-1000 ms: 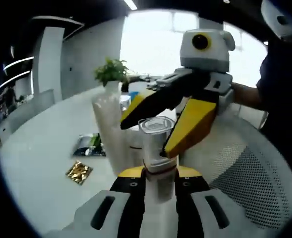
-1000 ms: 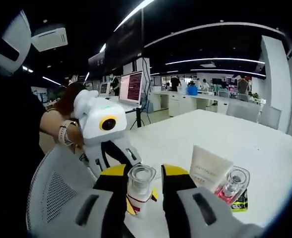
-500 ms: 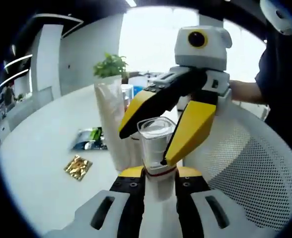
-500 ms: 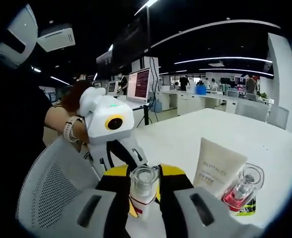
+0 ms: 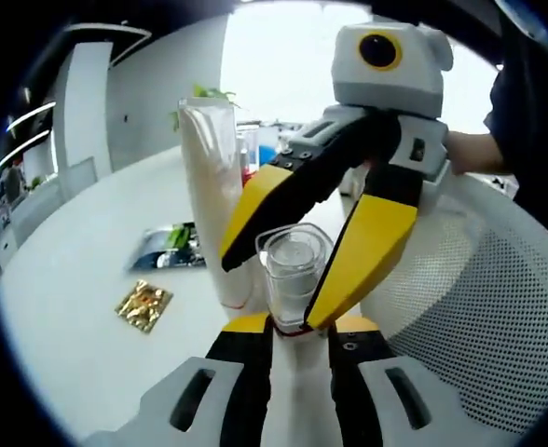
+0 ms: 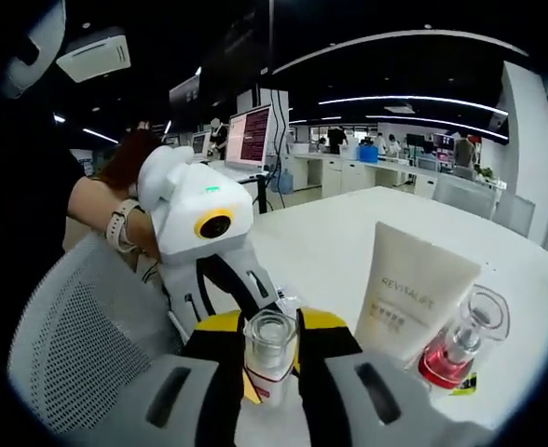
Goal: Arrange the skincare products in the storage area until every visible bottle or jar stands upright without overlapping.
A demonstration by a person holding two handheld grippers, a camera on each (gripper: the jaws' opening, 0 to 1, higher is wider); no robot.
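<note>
Left gripper view: the left gripper (image 5: 297, 326) pinches the body of a small clear-capped bottle with a red band (image 5: 294, 279), long axis upright. The right gripper (image 5: 316, 247) closes on its cap from above. Just beyond stands a white squeeze tube (image 5: 213, 186) on the white table (image 5: 60, 307).

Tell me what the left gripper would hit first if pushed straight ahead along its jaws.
Probably the right gripper, whose yellow jaws close on the clear-capped bottle that the left gripper also holds. The white tube stands off to the side; depth is unclear.
</note>
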